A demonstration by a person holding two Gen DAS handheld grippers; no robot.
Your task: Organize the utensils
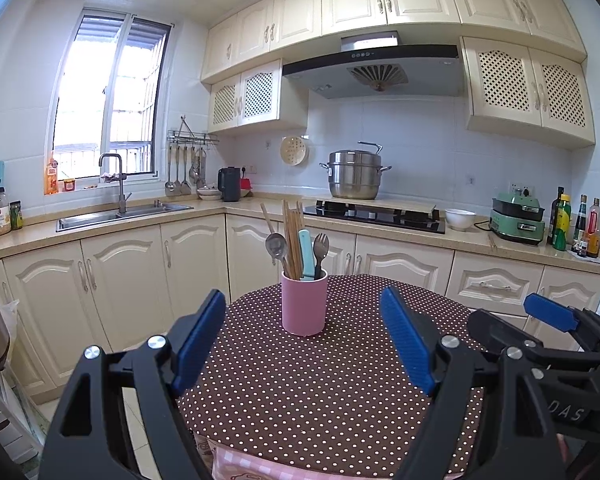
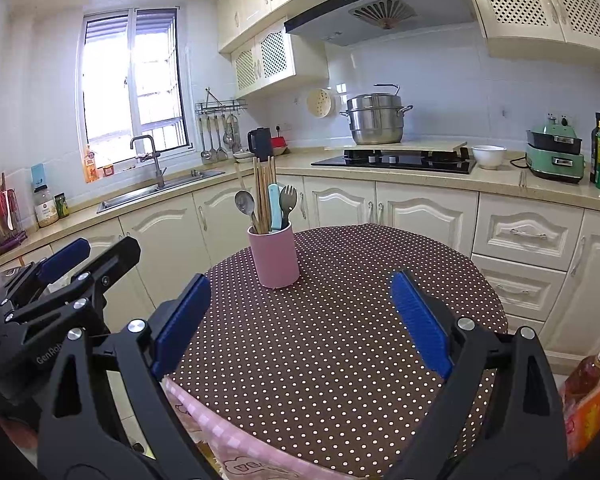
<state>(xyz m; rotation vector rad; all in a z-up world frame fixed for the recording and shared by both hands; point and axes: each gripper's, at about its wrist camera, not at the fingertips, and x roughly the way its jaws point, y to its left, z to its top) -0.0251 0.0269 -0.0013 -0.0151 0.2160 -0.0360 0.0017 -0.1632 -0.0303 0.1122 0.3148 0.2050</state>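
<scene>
Upright pink cup (image 1: 304,305) holds chopsticks (image 1: 293,236), spoon (image 1: 276,246), fork (image 1: 321,245) pointing up; both grippers (image 1: 303,340) (image 2: 302,322) released, empty

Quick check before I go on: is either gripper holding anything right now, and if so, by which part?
Nothing is held. The left gripper and the right gripper both stand open over the dotted table, short of the pink cup with the utensils in it.

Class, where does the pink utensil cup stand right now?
In both wrist views the pink utensil cup stands upright on the polka-dot tablecloth, toward the table's far edge, ahead of both open grippers and holding chopsticks, a spoon and a fork.
</scene>
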